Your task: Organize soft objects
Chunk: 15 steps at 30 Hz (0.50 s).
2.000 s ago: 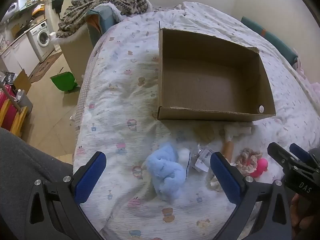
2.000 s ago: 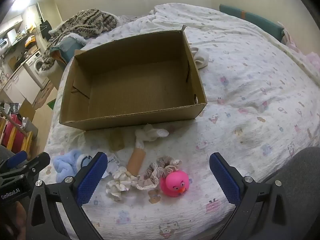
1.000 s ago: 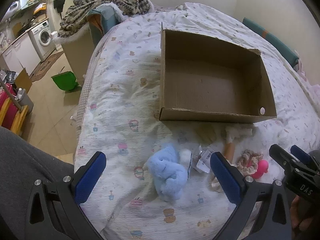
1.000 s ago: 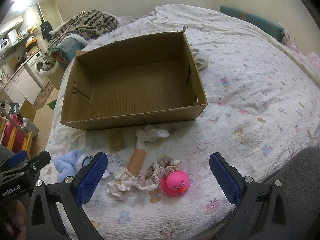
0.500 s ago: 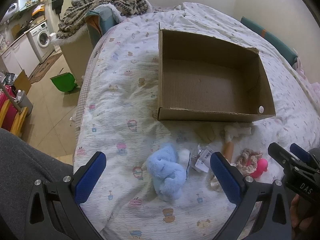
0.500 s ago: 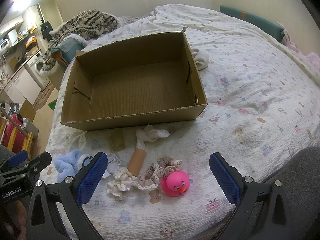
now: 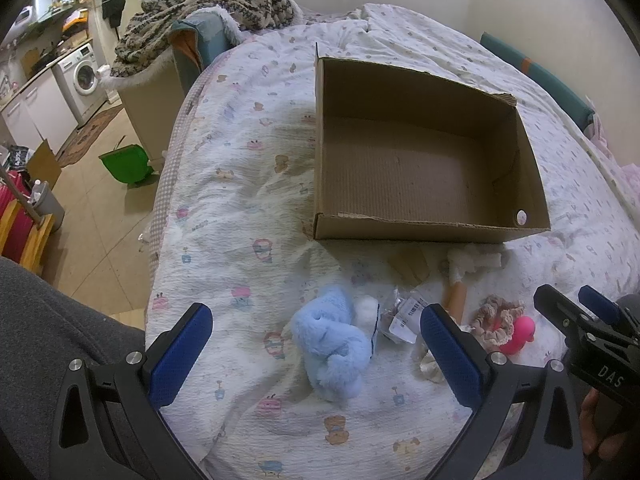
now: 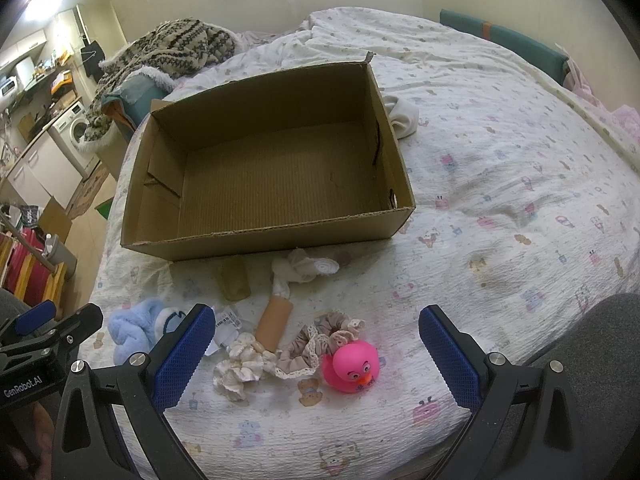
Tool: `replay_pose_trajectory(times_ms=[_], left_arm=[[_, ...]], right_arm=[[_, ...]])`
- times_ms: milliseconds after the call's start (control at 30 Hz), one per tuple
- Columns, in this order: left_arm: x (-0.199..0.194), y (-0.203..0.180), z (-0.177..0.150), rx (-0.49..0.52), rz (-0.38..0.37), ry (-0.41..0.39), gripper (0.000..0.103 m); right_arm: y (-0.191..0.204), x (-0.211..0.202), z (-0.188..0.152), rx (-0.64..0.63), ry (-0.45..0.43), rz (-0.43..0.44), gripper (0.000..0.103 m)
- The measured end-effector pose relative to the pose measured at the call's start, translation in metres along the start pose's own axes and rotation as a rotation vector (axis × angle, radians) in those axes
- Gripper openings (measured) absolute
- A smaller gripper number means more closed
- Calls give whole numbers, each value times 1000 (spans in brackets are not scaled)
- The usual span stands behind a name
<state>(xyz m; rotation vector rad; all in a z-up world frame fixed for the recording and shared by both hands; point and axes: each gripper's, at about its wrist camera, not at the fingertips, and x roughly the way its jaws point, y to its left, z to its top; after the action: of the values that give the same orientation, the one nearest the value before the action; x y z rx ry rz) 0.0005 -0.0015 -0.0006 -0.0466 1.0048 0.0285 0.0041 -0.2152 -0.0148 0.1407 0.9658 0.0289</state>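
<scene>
An empty cardboard box (image 7: 424,232) (image 8: 280,240) sits open on the bed. In front of it lie a fluffy blue plush (image 7: 330,344) (image 8: 132,330), a white sock bundle (image 8: 304,268), a brown tube (image 8: 274,322), a cream scrunchie (image 8: 240,368), a beige lace scrunchie (image 8: 320,340) and a pink rubber duck (image 8: 354,364) (image 7: 518,334). My left gripper (image 7: 316,356) is open, hovering over the blue plush. My right gripper (image 8: 312,356) is open above the scrunchies and duck. Both are empty.
A white cloth (image 8: 402,116) lies right of the box. A knitted blanket (image 7: 208,4) is heaped at the bed's far left corner. The bed's left edge drops to a floor with a green dustpan (image 7: 126,164). A tagged clear wrapper (image 7: 404,318) lies beside the plush.
Both grippers stay open and nearly still; the left view shifted slightly back and forth. No object has moved.
</scene>
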Motion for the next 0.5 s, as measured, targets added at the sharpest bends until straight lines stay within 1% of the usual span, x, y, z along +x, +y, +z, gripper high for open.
replay_pose_trajectory(times_ms=[500], left_arm=[[1, -2, -2, 6, -9, 5, 103]], right_arm=[[-4, 3, 0, 15, 5, 1, 103]])
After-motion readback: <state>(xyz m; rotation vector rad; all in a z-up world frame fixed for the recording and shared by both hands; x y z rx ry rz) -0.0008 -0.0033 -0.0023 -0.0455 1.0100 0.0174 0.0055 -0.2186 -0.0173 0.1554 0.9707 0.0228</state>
